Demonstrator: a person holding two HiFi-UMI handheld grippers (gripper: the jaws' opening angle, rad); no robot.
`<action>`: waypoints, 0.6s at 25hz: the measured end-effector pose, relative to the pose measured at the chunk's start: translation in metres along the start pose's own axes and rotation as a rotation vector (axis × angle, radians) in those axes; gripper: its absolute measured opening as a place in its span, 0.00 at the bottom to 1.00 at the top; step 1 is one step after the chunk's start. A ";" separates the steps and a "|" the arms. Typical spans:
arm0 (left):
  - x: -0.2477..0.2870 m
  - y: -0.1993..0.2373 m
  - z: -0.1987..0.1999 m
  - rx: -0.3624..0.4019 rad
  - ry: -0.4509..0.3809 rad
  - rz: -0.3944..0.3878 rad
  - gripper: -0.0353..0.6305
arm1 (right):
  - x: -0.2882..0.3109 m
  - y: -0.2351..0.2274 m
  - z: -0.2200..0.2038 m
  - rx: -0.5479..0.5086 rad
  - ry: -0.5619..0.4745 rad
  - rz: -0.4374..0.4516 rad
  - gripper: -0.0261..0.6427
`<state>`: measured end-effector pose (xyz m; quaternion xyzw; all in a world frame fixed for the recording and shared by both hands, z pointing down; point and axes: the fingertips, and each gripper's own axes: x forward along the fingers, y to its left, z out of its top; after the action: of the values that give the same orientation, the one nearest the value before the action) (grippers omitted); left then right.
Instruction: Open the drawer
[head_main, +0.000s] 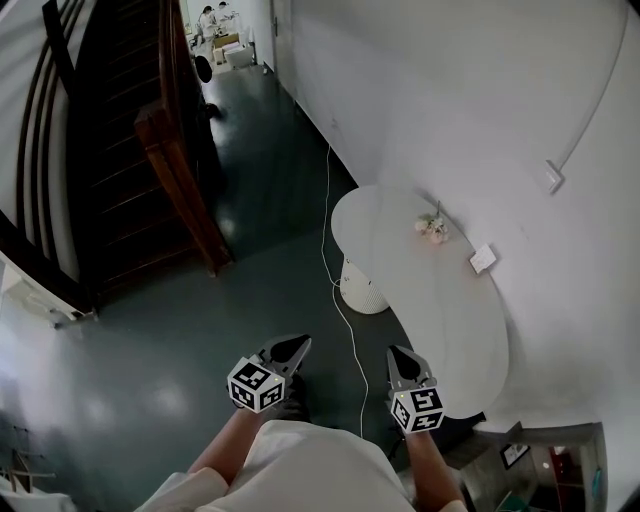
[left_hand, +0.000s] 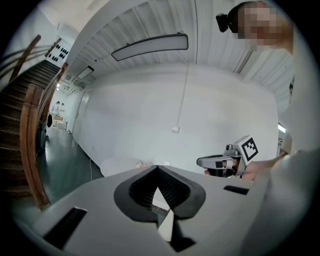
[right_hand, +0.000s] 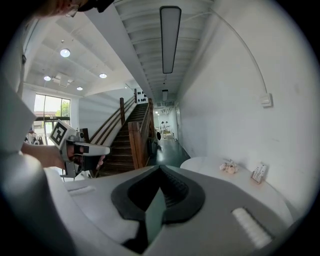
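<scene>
- Two tools: left hand-held gripper (head_main: 298, 345) and right hand-held gripper (head_main: 398, 353), both pressed together, empty.
- White oval worktop (head_main: 440, 310) beside right one, against wall (head_main: 450, 90).
- Dark floor (head_main: 150, 350) below.

From the middle of the head view, a white oval-topped table (head_main: 440, 320) stands at three o'clock, its long side against the white plastered wall (head_main: 450, 90) that fills one to three o'clock. On the table's far end lies a small bunch of pale pink flowers (head_main: 432, 228), with a small white card (head_main: 483, 258) near it at four o'clock. A white ribbed cylinder (head_main: 362, 288) stands beneath the table's nine o'clock edge. A thin white cable (head_main: 327, 220) runs over the dark green glossy floor (head_main: 150, 360) from twelve o'clock, past the cylinder, towards six. A dark brown wooden staircase (head_main: 110, 170) fills ten o'clock, well apart from the table. A small white wall box (head_main: 553, 177) sits on the wall at two o'clock. The left gripper (head_main: 296, 347) and right gripper (head_main: 396, 352) are side by side at six o'clock, the right one nearer the table.
</scene>
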<state>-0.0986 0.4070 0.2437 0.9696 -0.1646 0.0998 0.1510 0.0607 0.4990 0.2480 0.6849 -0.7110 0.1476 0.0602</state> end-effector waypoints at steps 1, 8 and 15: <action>0.003 0.008 0.003 0.004 0.002 -0.003 0.06 | 0.008 0.000 0.003 -0.004 0.000 -0.005 0.06; 0.028 0.071 0.019 0.005 0.021 -0.031 0.06 | 0.070 0.002 0.013 0.004 0.024 -0.034 0.06; 0.057 0.130 0.034 0.005 0.049 -0.087 0.06 | 0.129 0.001 0.031 -0.003 0.034 -0.083 0.06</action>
<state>-0.0865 0.2630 0.2596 0.9735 -0.1184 0.1171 0.1567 0.0559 0.3670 0.2551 0.7112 -0.6810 0.1555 0.0792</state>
